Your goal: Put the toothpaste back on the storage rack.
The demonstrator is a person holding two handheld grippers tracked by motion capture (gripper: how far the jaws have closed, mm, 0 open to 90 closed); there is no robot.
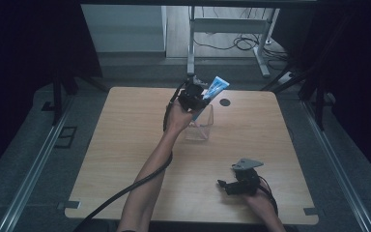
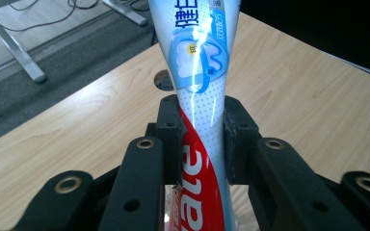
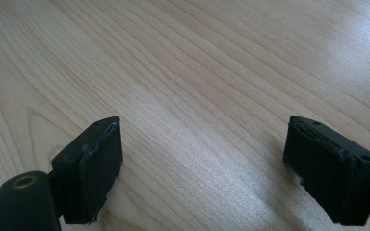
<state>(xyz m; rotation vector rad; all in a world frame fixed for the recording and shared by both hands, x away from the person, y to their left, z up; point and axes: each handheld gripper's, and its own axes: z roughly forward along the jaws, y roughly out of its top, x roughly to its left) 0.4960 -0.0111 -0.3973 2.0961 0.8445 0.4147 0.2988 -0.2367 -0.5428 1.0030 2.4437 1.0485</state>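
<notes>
A blue, white and red toothpaste tube is pinched between the pads of my left gripper, which is shut on it above the far middle of the wooden table. In the left gripper view the tube rises between the two black jaws and widens toward the top; my left gripper presses on its narrow part. The tube slants up to the right, over a clear plastic box. My right gripper rests near the table's front right, open. Its two pads stand wide apart over bare wood.
A dark round hole sits in the tabletop just right of the clear box. Behind the table stand a metal desk frame and loose cables on the floor. Black cables trail from both grippers toward the front edge.
</notes>
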